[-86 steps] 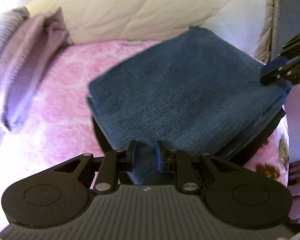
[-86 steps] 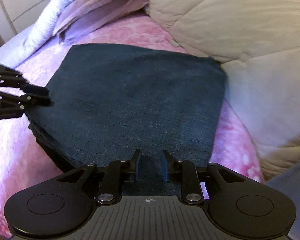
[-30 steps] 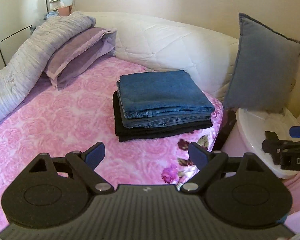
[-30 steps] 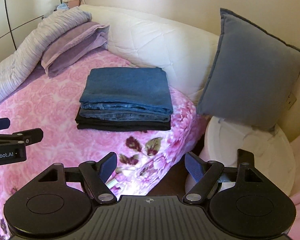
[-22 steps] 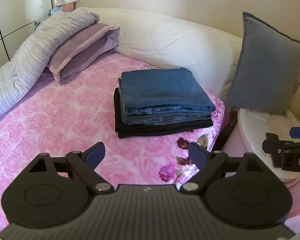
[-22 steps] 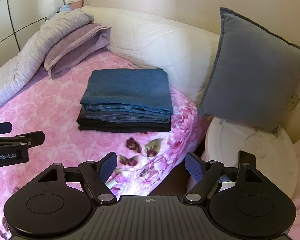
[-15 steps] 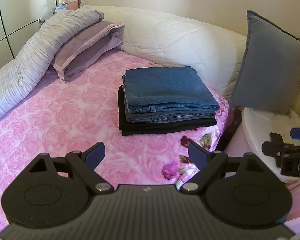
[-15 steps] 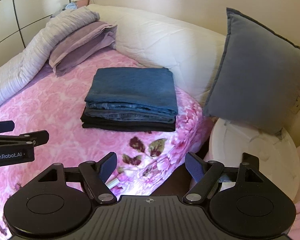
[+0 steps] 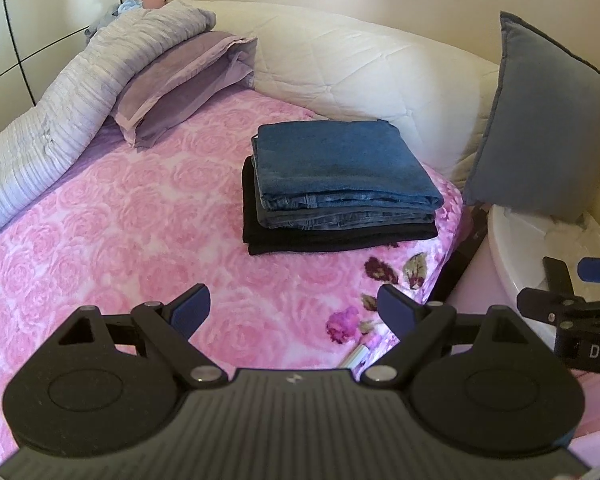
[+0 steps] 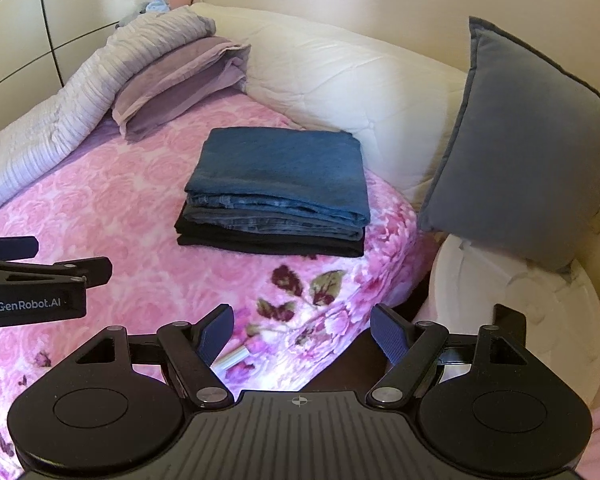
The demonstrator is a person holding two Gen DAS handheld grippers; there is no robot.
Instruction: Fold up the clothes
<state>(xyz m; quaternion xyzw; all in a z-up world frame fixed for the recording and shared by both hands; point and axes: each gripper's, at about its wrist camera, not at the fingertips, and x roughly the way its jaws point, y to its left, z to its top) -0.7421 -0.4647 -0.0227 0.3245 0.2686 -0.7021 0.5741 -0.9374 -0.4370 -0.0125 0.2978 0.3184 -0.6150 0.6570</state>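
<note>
- Holding both grippers back from the bed [image 9: 132,208]; left gripper [image 9: 294,310] jaws spread wide, nothing between them.
- Right gripper [image 10: 302,330] jaws likewise apart and empty.
- Folded stack [image 10: 278,190] sits near the bed's corner: blue jeans [image 9: 340,164] on top, black garment [image 9: 340,236] beneath, edges roughly squared.
- No loose clothing in either view.
- My read: the visible pieces already lie folded; I see nothing left to fold, though the frame may hide more.
</note>
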